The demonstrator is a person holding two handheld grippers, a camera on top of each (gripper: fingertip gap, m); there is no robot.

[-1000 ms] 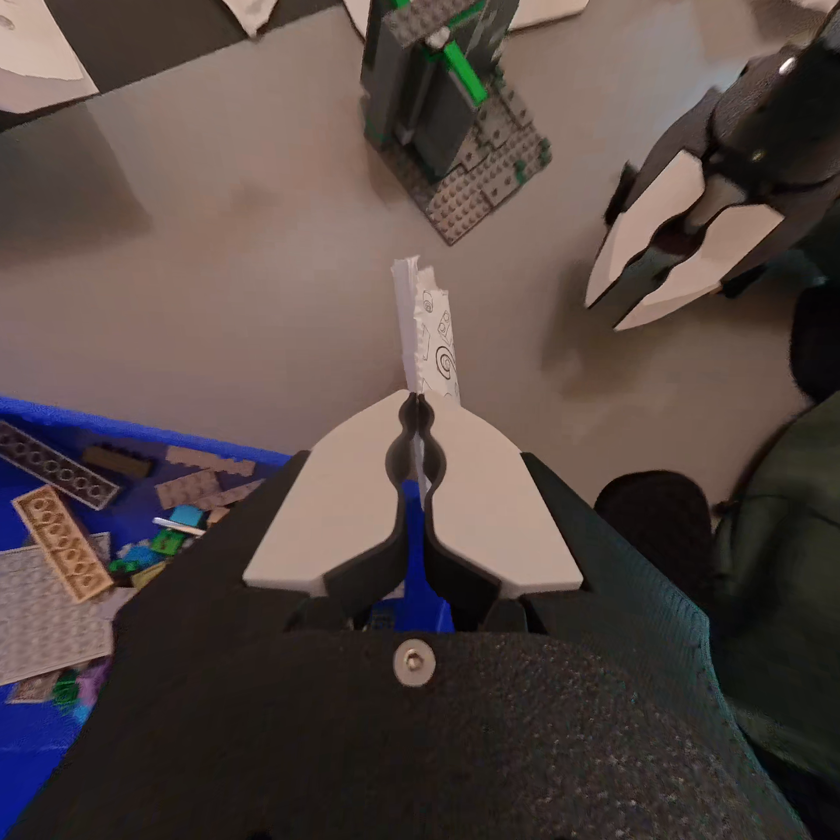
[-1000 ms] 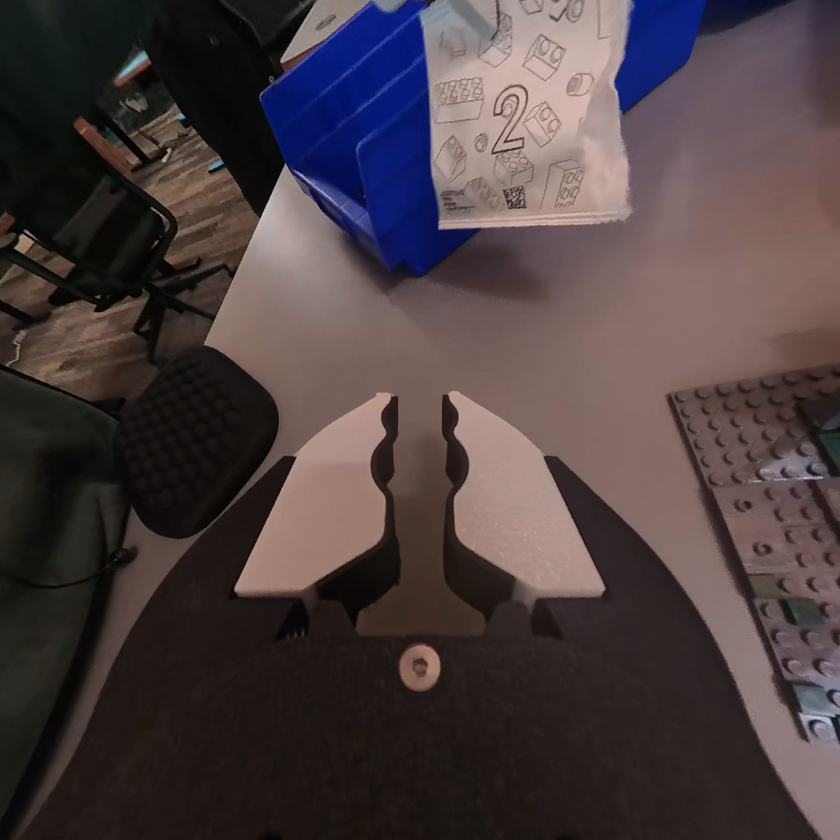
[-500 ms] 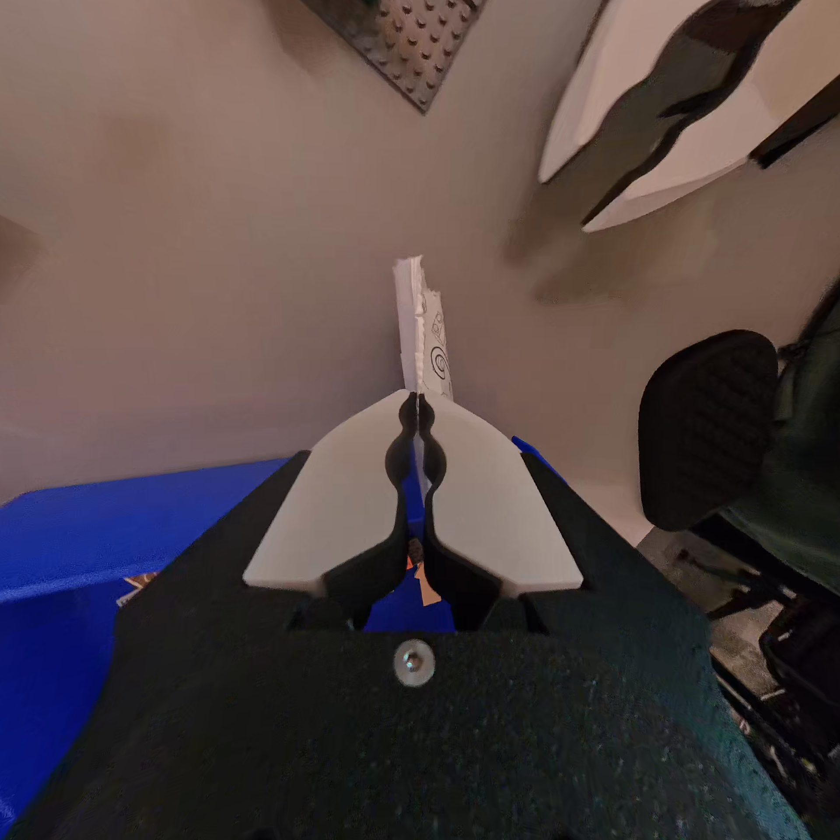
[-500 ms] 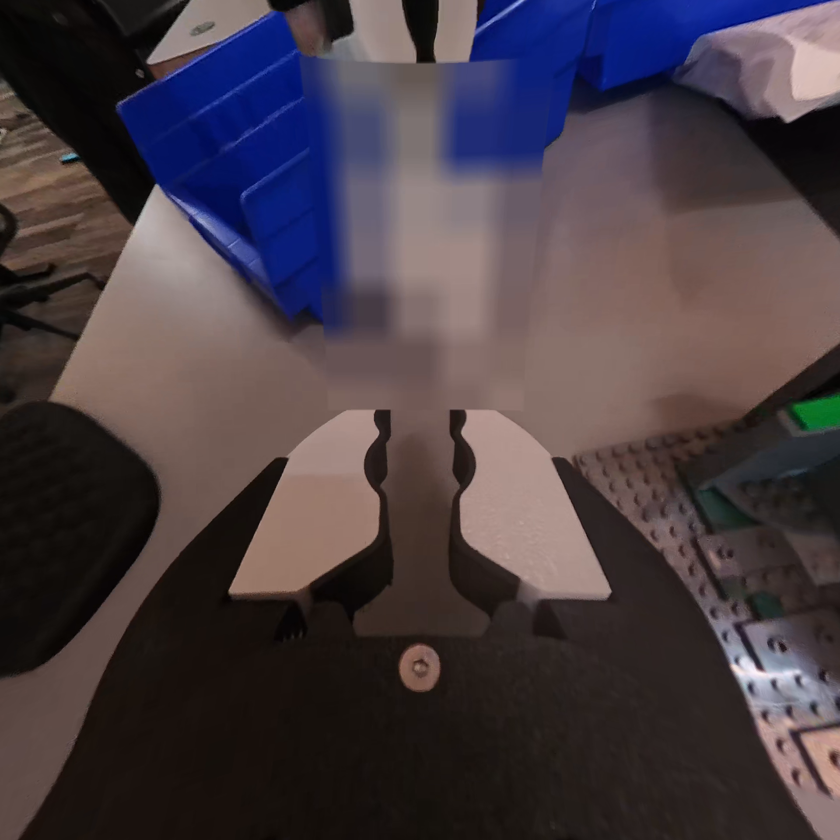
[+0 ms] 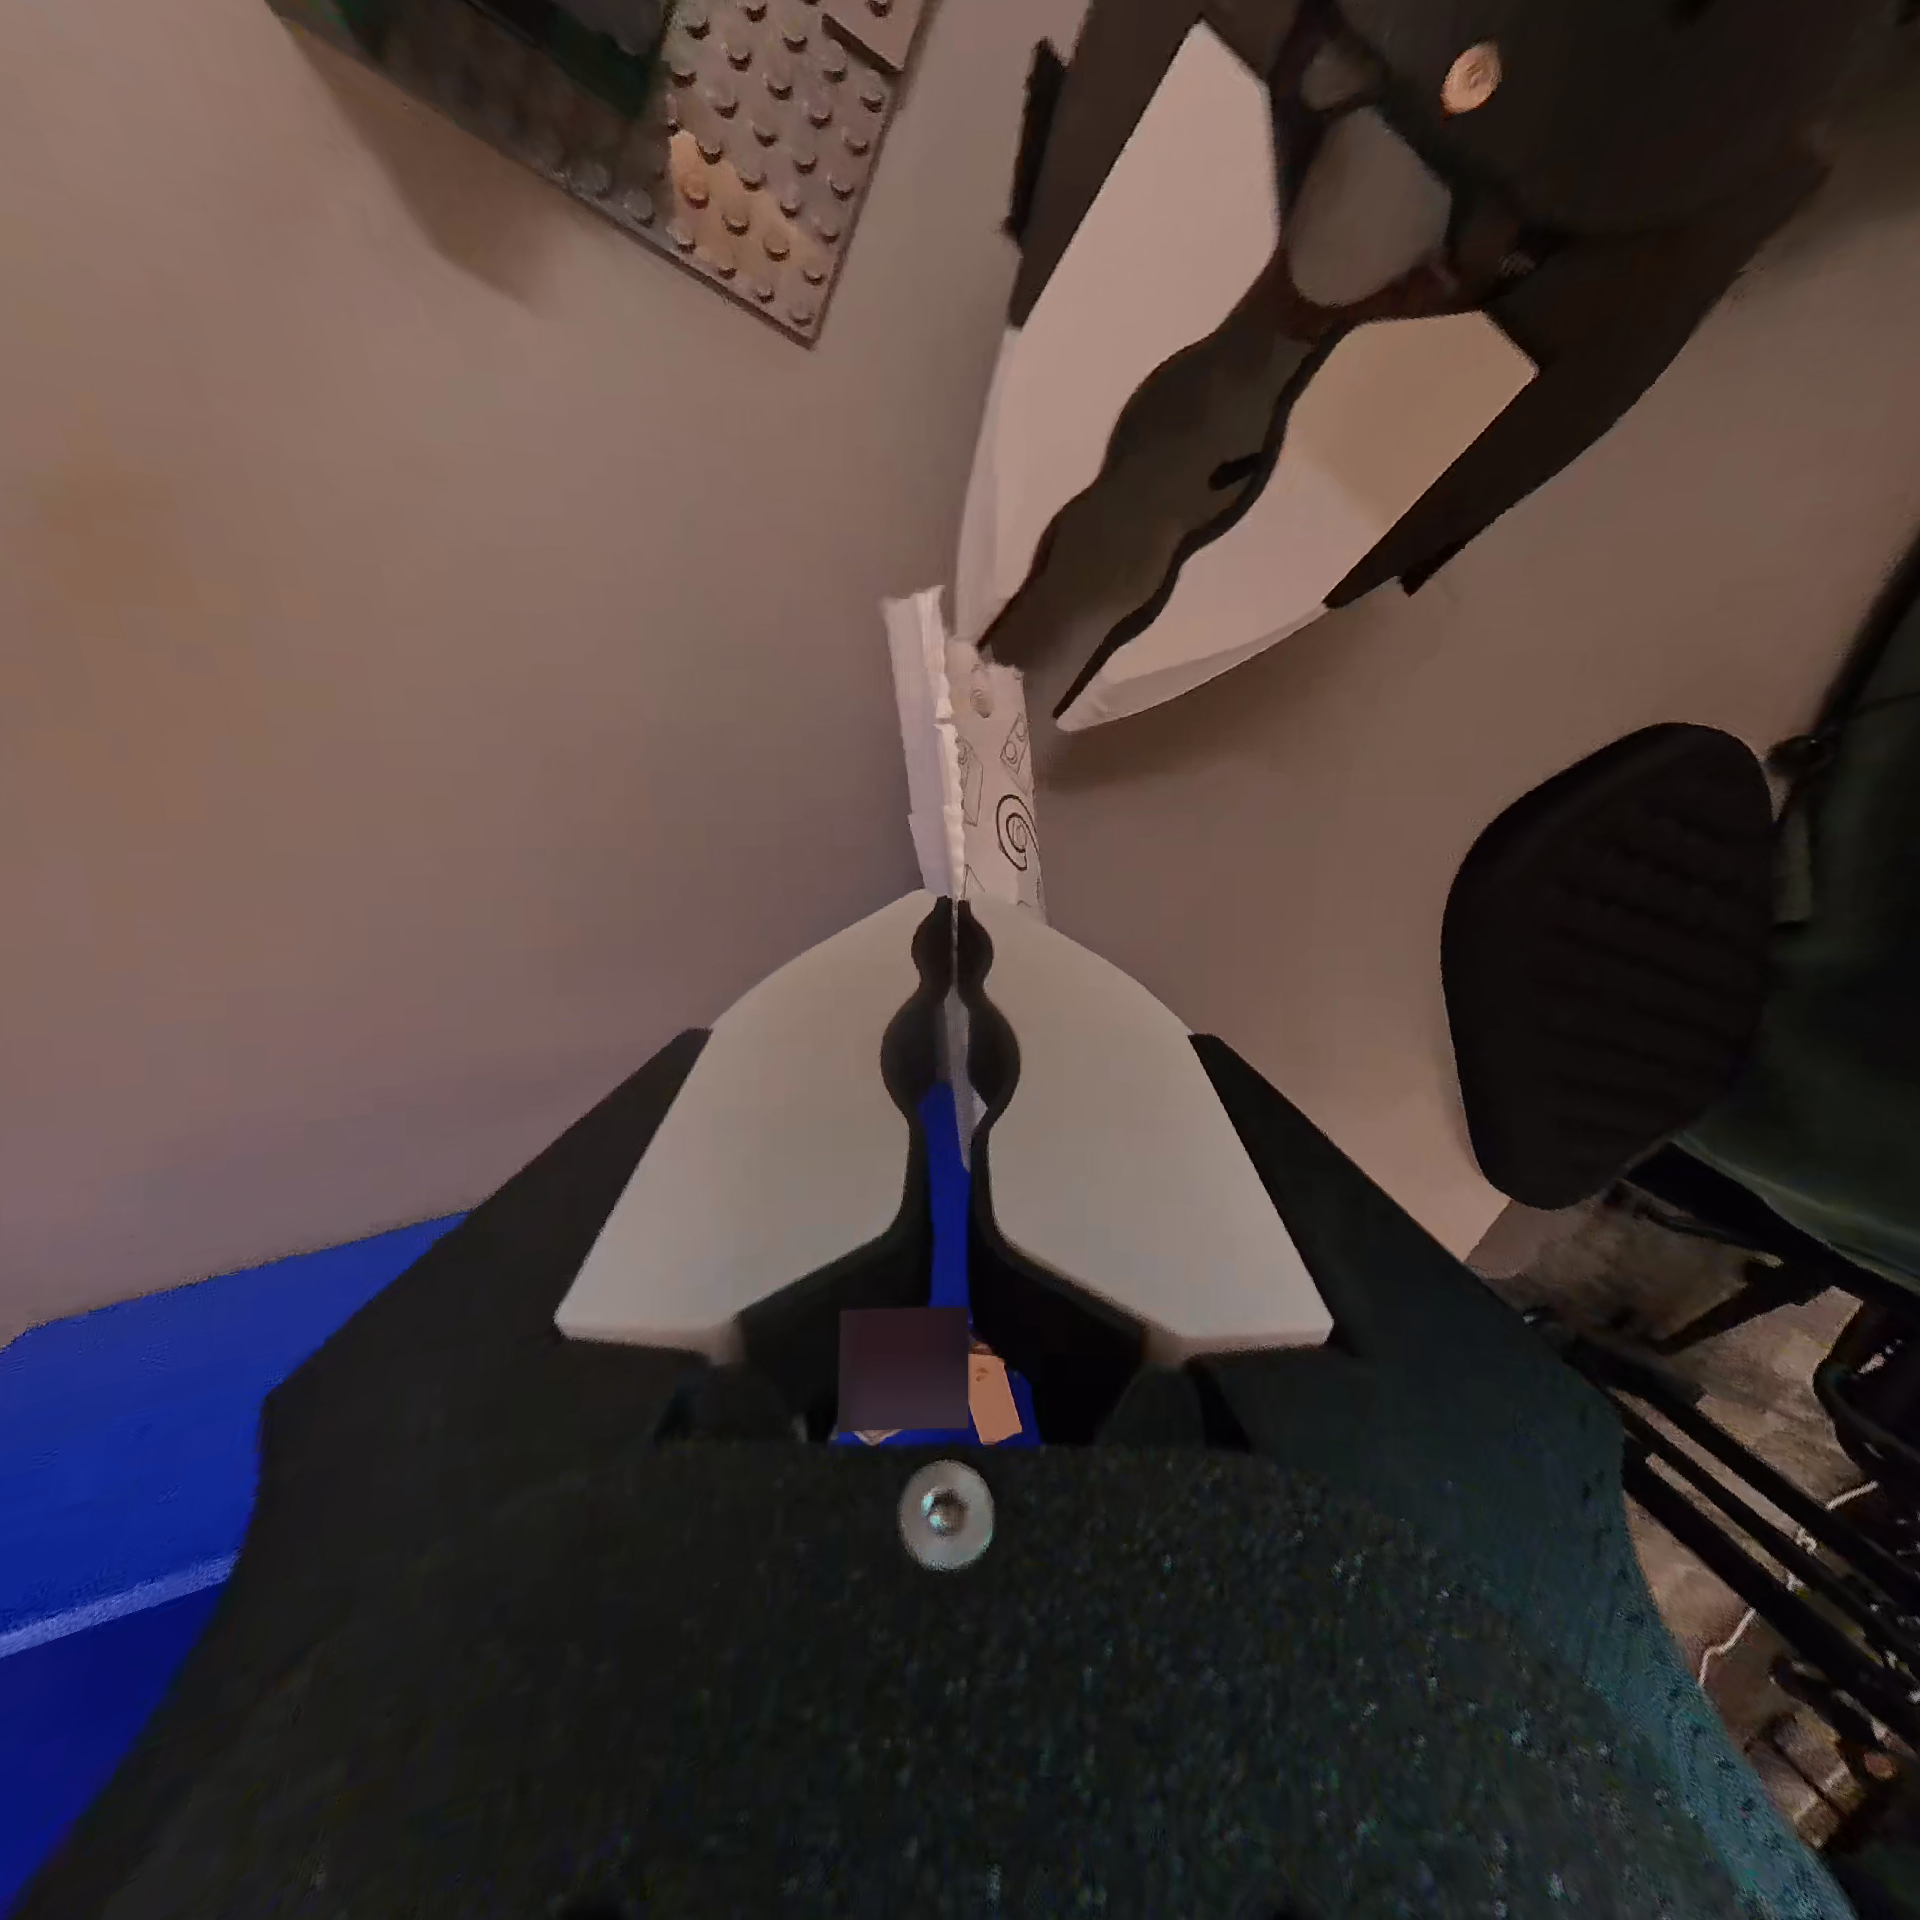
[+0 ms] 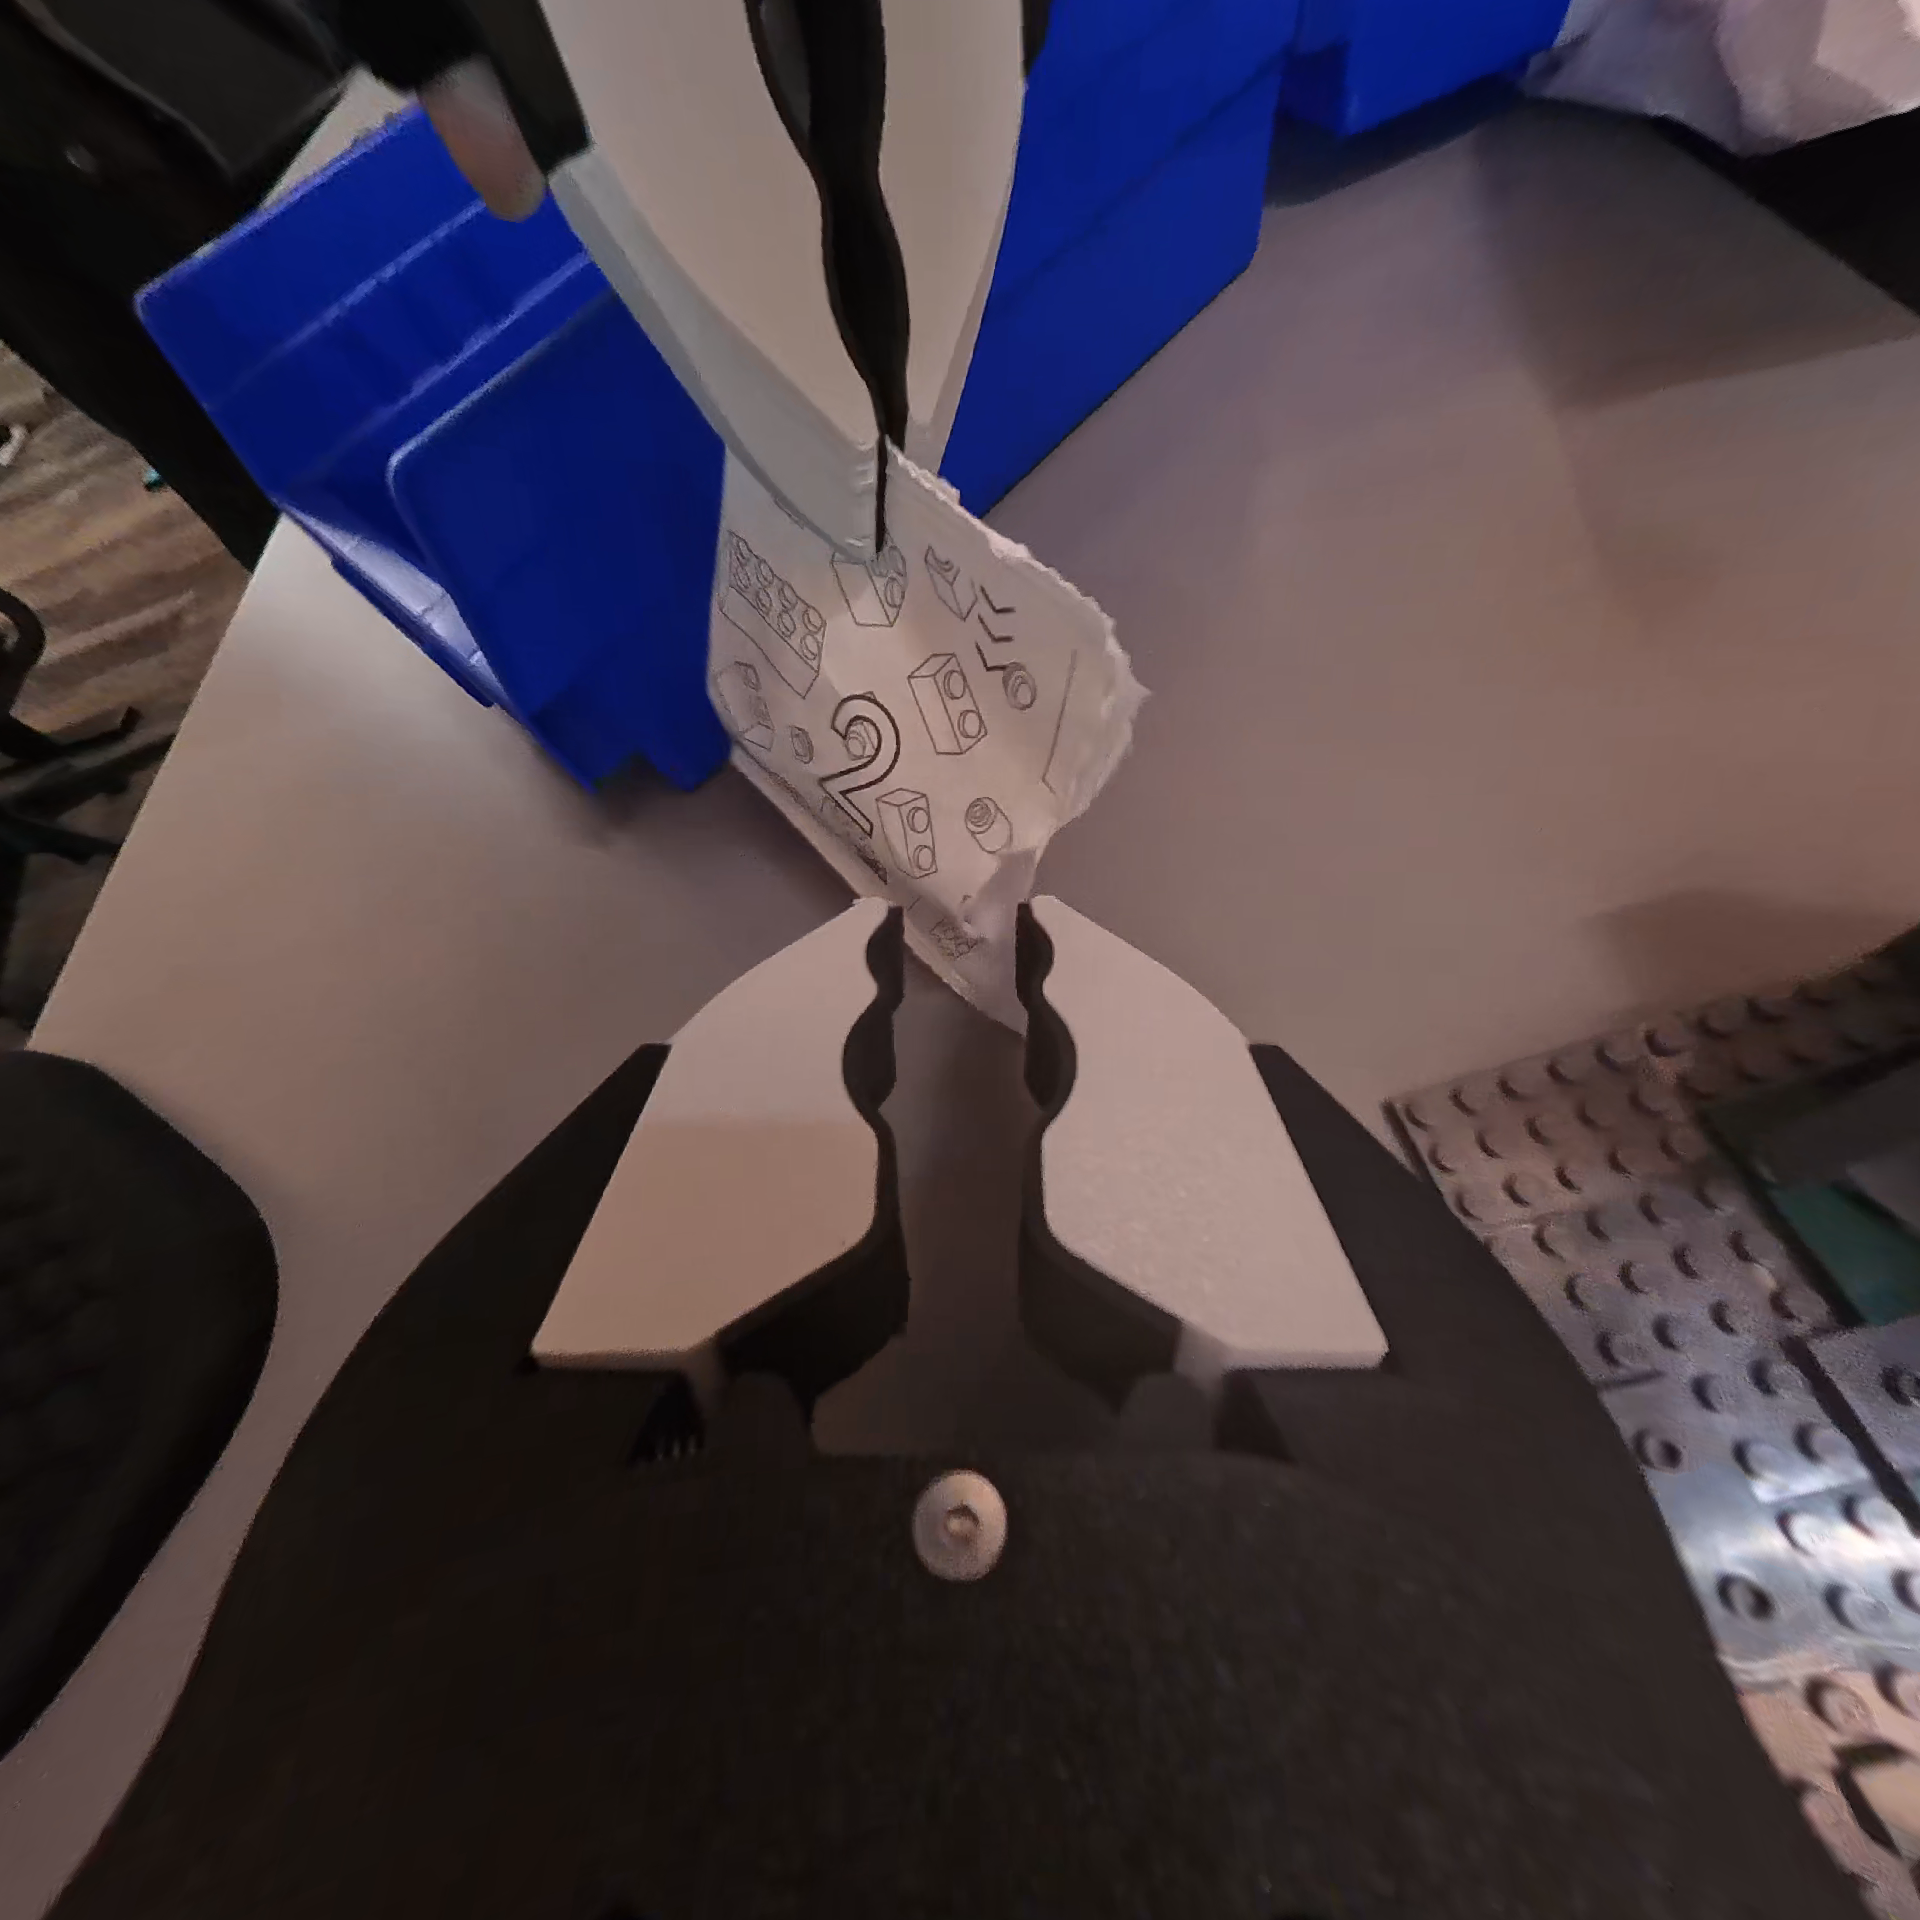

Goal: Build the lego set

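My left gripper is shut on the top edge of a white paper bag printed with brick drawings and holds it in the air above the table. In the right wrist view the bag hangs tilted from the left gripper. My right gripper is open, and the bag's lower corner sits between its fingertips. The right gripper also shows in the left wrist view, close to the bag's far end. The grey studded baseplate of the lego build lies to the right and also shows in the left wrist view.
Blue bins stand at the far left of the grey table; one also shows in the left wrist view. A black padded chair armrest sits just off the table edge. Crumpled white paper lies at the back right. My right fingertips sit around 6 cm from my left ones.
The two grippers have come together. The bag hung apart from my right gripper before; now its lower corner is between the right fingertips. The bag now hangs tilted.
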